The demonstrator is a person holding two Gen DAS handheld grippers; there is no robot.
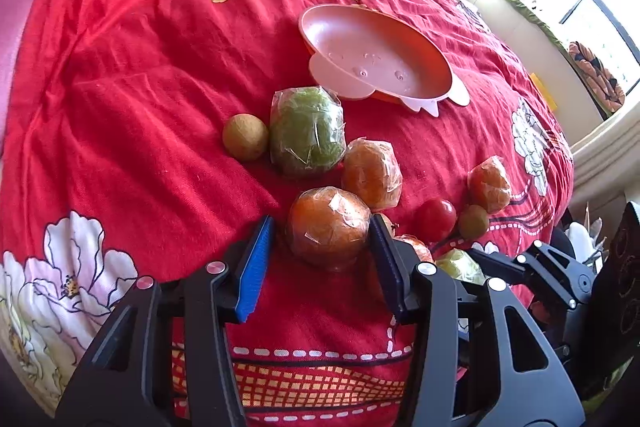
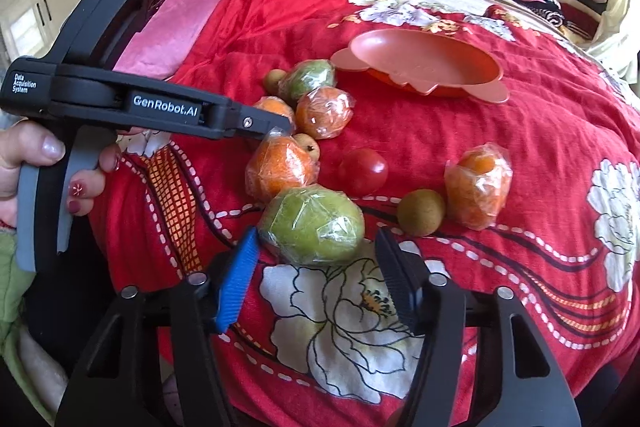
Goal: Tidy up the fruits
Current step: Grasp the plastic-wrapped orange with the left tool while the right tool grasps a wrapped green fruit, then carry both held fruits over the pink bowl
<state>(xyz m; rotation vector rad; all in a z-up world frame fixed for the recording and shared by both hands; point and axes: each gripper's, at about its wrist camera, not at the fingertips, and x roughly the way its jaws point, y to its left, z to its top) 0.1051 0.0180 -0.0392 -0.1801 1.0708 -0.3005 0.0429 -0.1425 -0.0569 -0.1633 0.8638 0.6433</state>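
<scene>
Fruits lie on a red flowered bedspread (image 1: 132,75) in front of an orange-pink bowl (image 1: 360,55) (image 2: 420,43). My left gripper (image 1: 322,221) (image 2: 280,125) straddles a wrapped orange (image 1: 328,223) (image 2: 272,107). The dark pad touches it, and a thin gap shows at the blue pad (image 1: 256,259). My right gripper (image 2: 317,233) stands open around the near end of a wrapped green fruit (image 2: 312,227) (image 1: 460,265), with a gap at its dark pad (image 2: 396,275).
Also on the spread are another wrapped green fruit (image 1: 306,129), wrapped oranges (image 2: 324,113) (image 2: 280,167) (image 2: 478,183), a red tomato (image 2: 362,171), brown longans (image 1: 245,137) (image 2: 420,213) and a small brown fruit (image 2: 308,145). A hand (image 2: 24,163) holds the left gripper's handle. Pink pillows lie behind.
</scene>
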